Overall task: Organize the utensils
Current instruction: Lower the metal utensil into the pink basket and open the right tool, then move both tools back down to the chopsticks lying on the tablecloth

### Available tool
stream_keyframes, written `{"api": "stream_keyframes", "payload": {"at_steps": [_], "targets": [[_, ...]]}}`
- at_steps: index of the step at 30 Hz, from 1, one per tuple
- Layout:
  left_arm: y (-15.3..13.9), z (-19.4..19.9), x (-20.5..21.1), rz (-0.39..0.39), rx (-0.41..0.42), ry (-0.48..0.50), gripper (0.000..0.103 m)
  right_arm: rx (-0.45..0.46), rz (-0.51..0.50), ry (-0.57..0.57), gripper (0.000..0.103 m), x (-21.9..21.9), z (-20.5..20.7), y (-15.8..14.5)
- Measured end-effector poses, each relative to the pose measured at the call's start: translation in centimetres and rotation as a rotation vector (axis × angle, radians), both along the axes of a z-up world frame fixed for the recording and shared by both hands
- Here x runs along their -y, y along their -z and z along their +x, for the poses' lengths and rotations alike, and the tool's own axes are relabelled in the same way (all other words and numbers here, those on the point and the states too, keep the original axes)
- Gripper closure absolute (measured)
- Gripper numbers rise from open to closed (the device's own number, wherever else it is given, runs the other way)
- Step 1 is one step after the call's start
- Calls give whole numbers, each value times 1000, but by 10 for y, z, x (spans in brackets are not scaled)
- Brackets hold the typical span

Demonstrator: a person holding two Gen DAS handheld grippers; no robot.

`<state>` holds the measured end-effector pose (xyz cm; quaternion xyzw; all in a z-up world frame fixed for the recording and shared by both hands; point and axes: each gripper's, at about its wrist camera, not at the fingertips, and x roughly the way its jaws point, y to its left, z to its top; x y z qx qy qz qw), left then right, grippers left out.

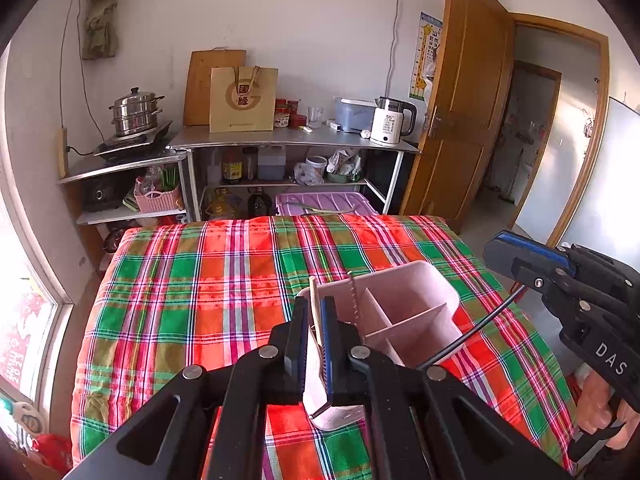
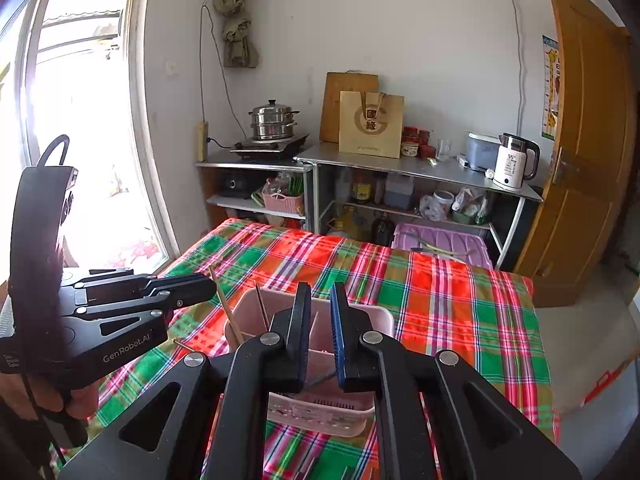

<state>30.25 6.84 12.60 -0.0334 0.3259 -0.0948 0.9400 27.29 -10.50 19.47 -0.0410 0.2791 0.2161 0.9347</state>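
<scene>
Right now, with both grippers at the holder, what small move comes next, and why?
Probably open the left gripper: its fingers pinch a thin wooden chopstick whose lower end already sits inside the pink plastic divided utensil holder. The right gripper stands open above it, gripping nothing.

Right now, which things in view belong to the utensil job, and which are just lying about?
Job: pink utensil holder; chopstick pinched in the left tongs; other chopsticks standing in the holder; right tongs, open above it.

Lying about: kettle; steamer pot; paper bag; purple bin lid; cutting board.
</scene>
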Motion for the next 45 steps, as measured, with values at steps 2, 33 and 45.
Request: {"api": "stream_keyframes", "payload": {"at_steps": [2,33,45], "targets": [[-6,-6,-1,0,18,-6,98,10,15,-5,91,5,-6,-3],[64,-196,34,-52,44,57,88,-56,105,38,90,92,-158,62],[109,-197,55,-71,-79,93,88,-146,121,71,90,105,-163,95]]}}
